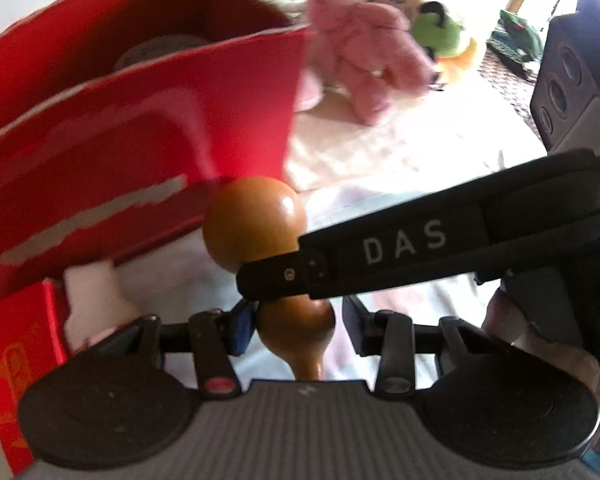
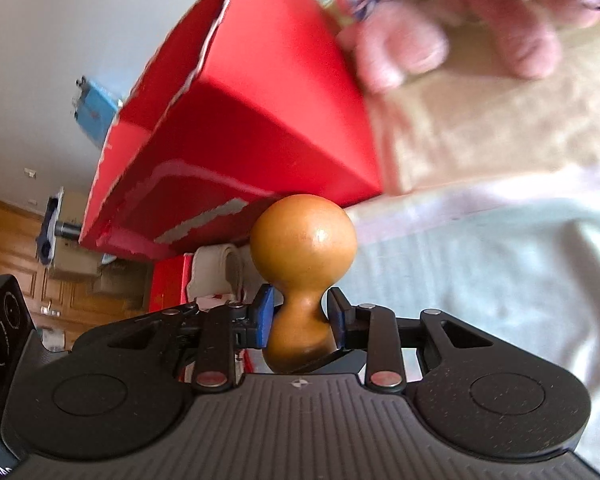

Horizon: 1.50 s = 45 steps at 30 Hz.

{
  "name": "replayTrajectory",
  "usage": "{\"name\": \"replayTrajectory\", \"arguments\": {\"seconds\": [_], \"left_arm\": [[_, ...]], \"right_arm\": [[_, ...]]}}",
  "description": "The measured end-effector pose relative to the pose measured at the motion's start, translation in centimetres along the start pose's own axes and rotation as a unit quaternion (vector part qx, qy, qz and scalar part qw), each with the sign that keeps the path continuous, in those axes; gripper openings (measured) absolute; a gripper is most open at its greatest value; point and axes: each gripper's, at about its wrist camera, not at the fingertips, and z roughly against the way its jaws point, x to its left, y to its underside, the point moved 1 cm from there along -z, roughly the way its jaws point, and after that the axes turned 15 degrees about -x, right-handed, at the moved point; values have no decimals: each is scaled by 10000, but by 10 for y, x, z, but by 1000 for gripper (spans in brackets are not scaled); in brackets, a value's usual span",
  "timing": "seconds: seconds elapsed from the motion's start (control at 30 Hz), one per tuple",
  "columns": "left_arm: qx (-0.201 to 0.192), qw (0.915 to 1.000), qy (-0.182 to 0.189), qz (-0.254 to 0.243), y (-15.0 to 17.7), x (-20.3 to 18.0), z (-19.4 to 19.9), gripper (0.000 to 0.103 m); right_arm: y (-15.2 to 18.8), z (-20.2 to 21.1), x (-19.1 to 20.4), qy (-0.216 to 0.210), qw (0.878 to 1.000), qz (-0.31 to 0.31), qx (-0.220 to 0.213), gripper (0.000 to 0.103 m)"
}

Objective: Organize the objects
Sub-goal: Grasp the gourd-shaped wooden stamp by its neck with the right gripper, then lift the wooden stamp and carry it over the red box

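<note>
Gourd of glossy brown wood [image 2: 304, 240], rigid and slick, I judge: my right hand-held gripper [image 2: 300, 320] pinches its narrow waist below the red cardboard box [image 2: 260, 120]; left hand-held gripper [image 1: 296, 328] spread around it.

Right gripper [image 2: 300, 322] has its blue pads [image 2: 265, 316] pinched tight on the narrow waist of the wooden gourd [image 2: 304, 236]. Left gripper [image 1: 296, 326] sits right at the gourd's lower bulb, jaws spread wider than it, one pad touching. Right gripper's finger crosses over the left's view.
</note>
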Motion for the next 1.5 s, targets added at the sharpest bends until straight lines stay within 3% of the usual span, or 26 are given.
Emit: {"name": "replayTrajectory", "arguments": {"seconds": [0.2, 0.43, 0.63, 0.93, 1.13, 1.5], "left_arm": [[-272, 9986, 380, -265, -22, -26, 6, 42], [-952, 9916, 633, -611, -66, -52, 37, 42], [-1574, 9832, 429, -821, -107, -44, 68, 42], [-1999, 9779, -126, -603, -148, 20, 94, 42], [-1730, 9837, -356, -339, -157, 72, 80, 42], [-567, 9974, -430, -61, -123, 137, 23, 42]], "right_arm": [[-11, 36, -3, 76, 9987, -130, -483, 32], [-39, 80, 17, -52, 9918, 125, -1269, 32], [-73, 82, 64, -414, 9821, 673, -1712, 32], [-113, 35, 124, -966, 9715, 1369, -1678, 32], [-123, -21, 150, -924, 9780, 1483, -1140, 32], [-107, -106, 148, -444, 9891, 1405, 46, 32]]}}
